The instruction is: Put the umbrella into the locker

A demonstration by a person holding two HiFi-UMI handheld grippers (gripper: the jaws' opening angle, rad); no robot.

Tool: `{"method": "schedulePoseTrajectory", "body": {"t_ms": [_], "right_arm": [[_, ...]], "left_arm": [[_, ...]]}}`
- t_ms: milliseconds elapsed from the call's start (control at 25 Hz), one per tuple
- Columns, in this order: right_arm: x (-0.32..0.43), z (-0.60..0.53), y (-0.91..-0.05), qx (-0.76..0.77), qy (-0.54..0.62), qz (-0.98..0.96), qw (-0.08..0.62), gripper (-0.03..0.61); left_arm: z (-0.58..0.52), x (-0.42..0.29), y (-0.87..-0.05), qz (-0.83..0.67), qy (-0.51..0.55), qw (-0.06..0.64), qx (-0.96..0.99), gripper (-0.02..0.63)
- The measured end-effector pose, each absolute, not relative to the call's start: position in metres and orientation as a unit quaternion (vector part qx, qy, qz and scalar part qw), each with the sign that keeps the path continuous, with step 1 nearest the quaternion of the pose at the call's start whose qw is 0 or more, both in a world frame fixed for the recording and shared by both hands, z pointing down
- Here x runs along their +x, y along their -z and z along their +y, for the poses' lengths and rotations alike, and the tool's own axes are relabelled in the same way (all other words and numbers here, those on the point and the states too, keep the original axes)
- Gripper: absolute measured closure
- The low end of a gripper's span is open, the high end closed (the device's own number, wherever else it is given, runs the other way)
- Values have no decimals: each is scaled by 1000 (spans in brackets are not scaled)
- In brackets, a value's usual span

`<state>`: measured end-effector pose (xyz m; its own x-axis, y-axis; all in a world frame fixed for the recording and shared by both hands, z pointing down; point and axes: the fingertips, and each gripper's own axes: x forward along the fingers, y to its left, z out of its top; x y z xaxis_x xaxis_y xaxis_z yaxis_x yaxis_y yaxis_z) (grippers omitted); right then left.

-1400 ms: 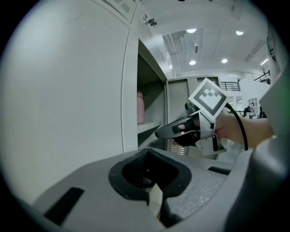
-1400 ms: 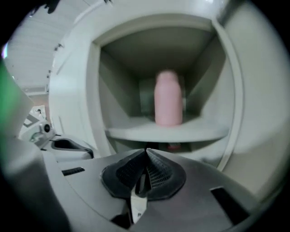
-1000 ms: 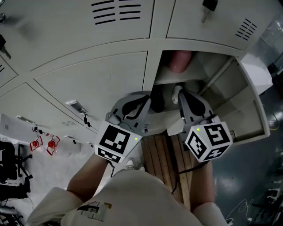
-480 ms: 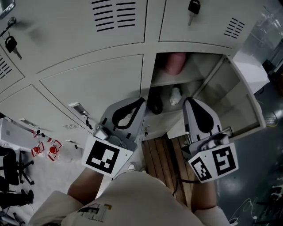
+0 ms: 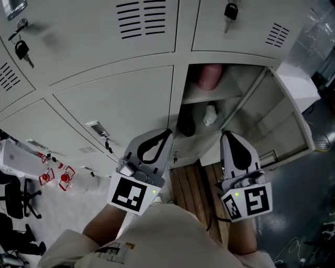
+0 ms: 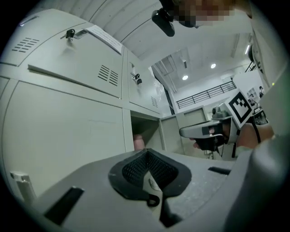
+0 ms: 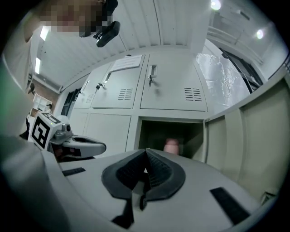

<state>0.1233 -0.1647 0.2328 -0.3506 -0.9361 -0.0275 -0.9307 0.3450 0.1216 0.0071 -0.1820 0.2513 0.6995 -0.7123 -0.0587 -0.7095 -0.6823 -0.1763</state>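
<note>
**While both claws hang closed and empty, the umbrella lies on the open locker's upper shelf**

Where the bank of pale grey lockers fills the head view, one locker (image 5: 250, 97) stands open, its door (image 5: 296, 112) swung out to the right. A shelf (image 5: 201, 97) splits the inside into two compartments. The umbrella (image 5: 209, 76), a pink roll, lies in the upper compartment with its end facing out. Below the shelf a dark thing (image 5: 186, 121) and a small white thing (image 5: 210, 115) sit side by side; what they are cannot be made out.

The left claw (image 5: 168, 132) points level at the lockers, in front of the closed door just left of the opening. Its own view shows the dark ribbed pads meeting at the tip with nothing between them. The right claw (image 5: 226, 136) is held level before the lower part of the open locker. Its pads are pressed together too, and nothing is gripped. The two claws are side by side and apart, and neither touches the umbrella or the locker. Each bears a cube with black-and-white markers close to the person's hands.

Keys (image 5: 230, 10) hang from the locks of the upper doors. Wooden slats (image 5: 191, 183) lie below the open locker. Two small red things (image 5: 55, 177) stand on the pale floor at the left.
</note>
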Motion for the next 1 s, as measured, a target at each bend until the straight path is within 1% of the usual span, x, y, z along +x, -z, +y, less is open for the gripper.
{"method": "schedulePoseTrajectory", "body": {"t_ms": [280,1000], "right_arm": [[124,-159,-265,565,27,-823,51,571],[112,-153,-268,552,17,-832,53,571]], "left_arm": [[-174,15,-278,378,34,80,-922,607],[-171,12,-285,373,52,79,-923,607]]}}
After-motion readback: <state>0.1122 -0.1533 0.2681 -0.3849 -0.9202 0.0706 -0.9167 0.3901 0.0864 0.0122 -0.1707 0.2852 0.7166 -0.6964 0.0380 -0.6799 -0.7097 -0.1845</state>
